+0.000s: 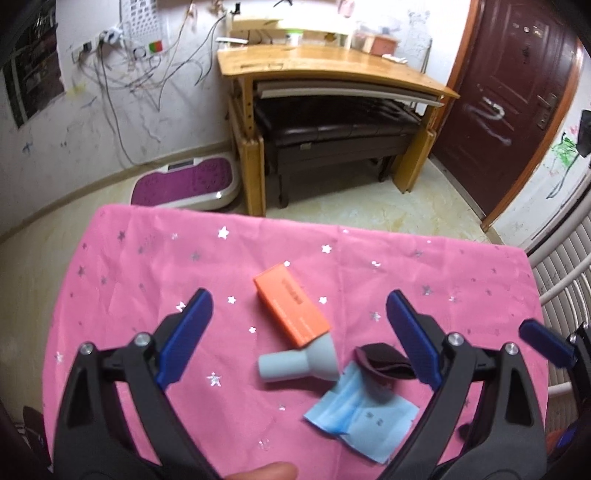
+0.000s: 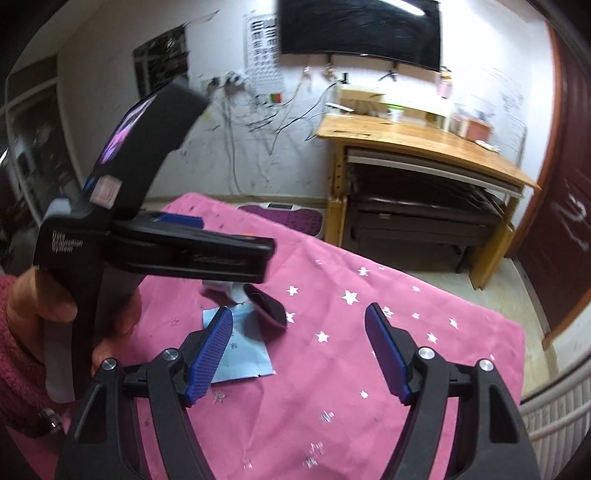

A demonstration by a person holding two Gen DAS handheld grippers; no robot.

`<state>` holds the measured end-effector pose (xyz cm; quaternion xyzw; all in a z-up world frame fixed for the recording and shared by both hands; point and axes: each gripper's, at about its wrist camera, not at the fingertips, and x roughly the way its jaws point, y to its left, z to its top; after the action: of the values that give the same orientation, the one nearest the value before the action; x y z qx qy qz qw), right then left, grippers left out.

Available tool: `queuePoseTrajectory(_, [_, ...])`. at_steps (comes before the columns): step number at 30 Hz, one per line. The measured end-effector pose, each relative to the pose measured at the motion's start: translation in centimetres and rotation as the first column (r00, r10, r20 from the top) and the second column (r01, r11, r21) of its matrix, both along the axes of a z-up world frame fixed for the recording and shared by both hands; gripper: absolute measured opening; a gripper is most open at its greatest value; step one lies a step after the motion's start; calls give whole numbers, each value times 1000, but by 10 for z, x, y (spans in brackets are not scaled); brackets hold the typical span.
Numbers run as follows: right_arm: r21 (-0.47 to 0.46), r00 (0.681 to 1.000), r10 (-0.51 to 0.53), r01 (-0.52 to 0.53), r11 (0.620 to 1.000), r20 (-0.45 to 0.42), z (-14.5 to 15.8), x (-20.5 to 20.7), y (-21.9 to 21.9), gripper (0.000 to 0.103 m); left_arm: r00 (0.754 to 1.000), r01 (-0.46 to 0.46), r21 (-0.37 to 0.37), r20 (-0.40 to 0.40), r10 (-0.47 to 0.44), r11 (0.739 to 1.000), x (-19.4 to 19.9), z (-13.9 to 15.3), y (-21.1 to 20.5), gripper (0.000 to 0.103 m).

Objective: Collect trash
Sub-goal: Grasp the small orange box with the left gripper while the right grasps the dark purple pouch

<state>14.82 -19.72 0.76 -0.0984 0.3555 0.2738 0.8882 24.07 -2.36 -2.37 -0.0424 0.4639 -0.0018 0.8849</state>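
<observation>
Pink cloth (image 1: 147, 266) with silver stars covers the table, and beyond its far edge stand a wooden desk (image 1: 325, 66) with a dark bench (image 1: 332, 140) under it, a purple-topped scale (image 1: 184, 181) on the pale floor, and a brown door (image 1: 517, 103) to the right. Loose cables hang down the scribbled white wall (image 1: 147, 103); the right wrist view also shows a dark screen (image 2: 360, 29) mounted above the desk.

Both claws tilt down toward the cloth. The left gripper (image 1: 299, 314) is spread wide with nothing between its blue pads (image 1: 188, 332), hovering over the trash. Seen from the right wrist, a hand (image 2: 55, 299) in a fuzzy pink sleeve (image 2: 18, 362) grips its black handle. The right gripper (image 2: 299, 336) is also wide open and empty, above bare cloth just right of the pile.

The trash lies grouped near the table's middle: an orange box (image 1: 291, 310), a grey funnel-shaped tube (image 1: 299, 360) touching the box's near end, a dark maroon curled piece (image 1: 380, 363) beside the tube, and a blue paper (image 1: 362, 417) lying partly under both.
</observation>
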Motion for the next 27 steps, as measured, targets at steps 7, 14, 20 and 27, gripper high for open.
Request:
queuePoseTrajectory(7, [-74,997,58,-61,995,-46,-24,17,27,69,997,-24,-11,-68,23,1000,16,-13,3,85])
queuePoseTrajectory(14, [-70,992,96,-101,992,-77,-36,34,36,67,991,-21,-43,-132,15,999,25,-25,1,60])
queuePoseTrajectory(20, [-81,990,103,-111,990,-98,-44,43,46,36,991,-23,-16,-133,21,1000,30,-29,1,40])
queuePoseTrajectory(27, [-84,989,101,-111,990,-107,-52,48,49,14,993,-34,29,-113,37,999,31,-30,2,21])
